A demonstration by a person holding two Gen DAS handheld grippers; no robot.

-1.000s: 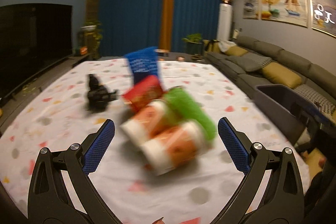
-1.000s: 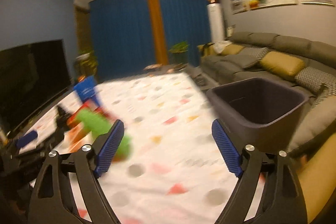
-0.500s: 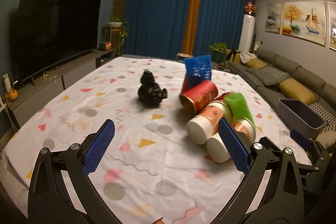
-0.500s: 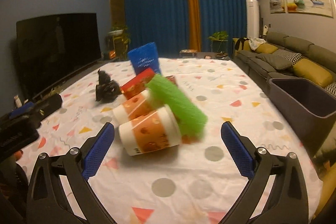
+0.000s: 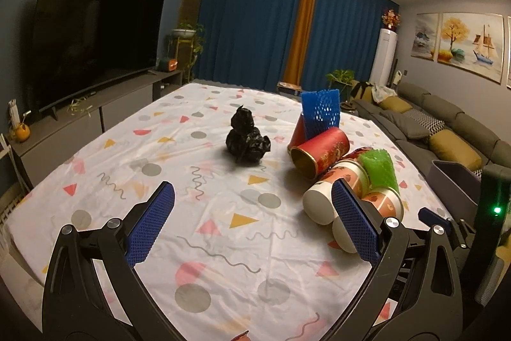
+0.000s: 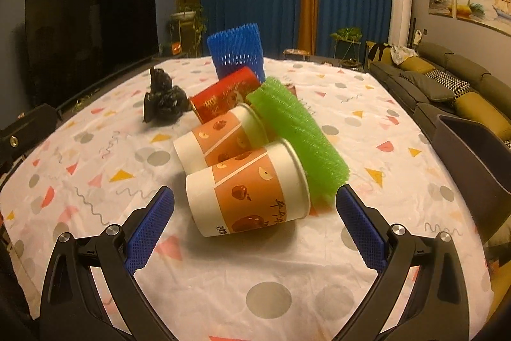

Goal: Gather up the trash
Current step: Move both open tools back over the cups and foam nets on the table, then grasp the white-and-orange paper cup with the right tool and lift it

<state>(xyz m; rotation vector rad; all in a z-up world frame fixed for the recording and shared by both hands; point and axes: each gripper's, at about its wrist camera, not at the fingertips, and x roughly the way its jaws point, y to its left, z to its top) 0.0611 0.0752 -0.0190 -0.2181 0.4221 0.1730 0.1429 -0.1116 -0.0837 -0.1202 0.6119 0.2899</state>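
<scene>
Trash lies on a patterned tablecloth [image 6: 367, 123]. Two orange-and-white paper cups lie on their sides, the near cup [image 6: 249, 190] just ahead of my open right gripper [image 6: 255, 221] and the far cup [image 6: 220, 139] behind it. A green foam net [image 6: 297, 136] rests against them. Behind lie a red can [image 6: 223, 98], a blue foam net [image 6: 236, 50] and a crumpled black bag [image 6: 163, 98]. In the left wrist view my open left gripper [image 5: 254, 221] hovers over bare cloth, with the black bag [image 5: 246, 141], red can [image 5: 319, 154], cups [image 5: 335, 190] and green net [image 5: 378, 168] ahead and to its right.
A dark grey bin [image 6: 472, 158] stands at the table's right edge, also seen as the bin [image 5: 456, 181] in the left wrist view. A sofa [image 5: 447, 130] runs along the right wall. A TV [image 5: 92, 40] on a low cabinet lines the left side.
Both views swung left and steadied. The right gripper now faces the cups closely instead of the bin. The left gripper pulled back left, so the trash sits to its right.
</scene>
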